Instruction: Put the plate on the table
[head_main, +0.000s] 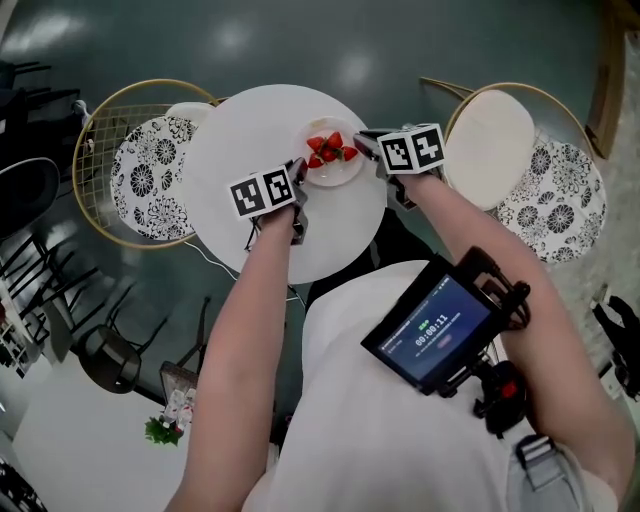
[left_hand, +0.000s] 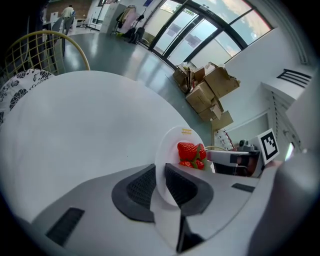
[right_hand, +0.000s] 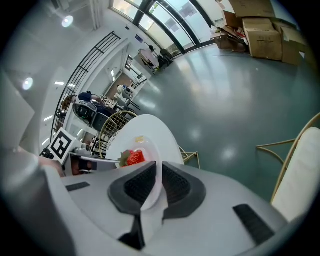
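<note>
From the head view we only get the rough layout: the left tool (head_main: 300, 172) and the right tool (head_main: 365, 143) meet the small round white plate (head_main: 340, 173) from opposite sides, over the far right part of the round white worktop (head_main: 235, 140). The two gripper views fill in the grip. In each one the tool's dark ribbed pads are pinched on the plate's thin rim, with no gap showing. We honestly can't tell if the plate's base touches the worktop.

The plate is plain, glossy and shallow, with red strawberries (head_main: 328, 148) with green leaves heaped in the middle.

Count-wise we've got one plate, two tools, and two gold wire chairs (head_main: 140, 165) with black-and-white patterned cushions. The strawberries are too bunched to count. Only the left gripper view catches the brown cardboard boxes (left_hand: 205, 92) by the windows.
</note>
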